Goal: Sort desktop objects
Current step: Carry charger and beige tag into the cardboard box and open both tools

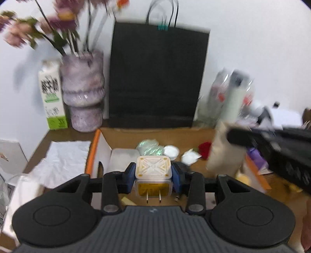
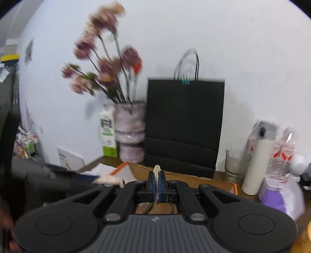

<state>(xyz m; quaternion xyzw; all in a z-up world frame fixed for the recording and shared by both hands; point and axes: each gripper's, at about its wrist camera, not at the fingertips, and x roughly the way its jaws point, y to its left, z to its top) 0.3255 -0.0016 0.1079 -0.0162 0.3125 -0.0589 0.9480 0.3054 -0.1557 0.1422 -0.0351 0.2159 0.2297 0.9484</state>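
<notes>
- A white wall (image 1: 243, 39) backs a brown desk (image 1: 64, 136); both views are smeared by motion.
- Against the wall, from 10 to 12 o'clock in the left wrist view, stand a green-and-white carton (image 1: 52, 97), a mottled purple vase (image 1: 83, 93) of pink flowers (image 1: 64, 17) touching it, and a black paper bag (image 1: 157, 75).
- An open cardboard box (image 1: 120, 137) with an orange edge lies just in front of the bag; inside are a greenish wrapped packet (image 1: 150, 148), two white round lids (image 1: 171, 151) and a red item (image 1: 205, 148).
- A crumpled white sheet (image 1: 64, 155) lies on the desk at 9 o'clock of the box.
- The left gripper (image 1: 153, 171) pinches a white-and-yellow plug adapter (image 1: 153, 169) between its blue pads, prongs toward the camera, above the box's near edge.
- The right gripper (image 2: 156, 184) has its pads pressed together on a beige cloth pouch (image 1: 223, 153), only a frayed tuft showing above them; in the left wrist view the pouch hangs at 3 o'clock, over the box's right end.
- At 3 o'clock in the right wrist view stand a glass jar (image 2: 236, 163), a cream bottle (image 2: 256, 161) and a purple pack (image 2: 276, 196).
</notes>
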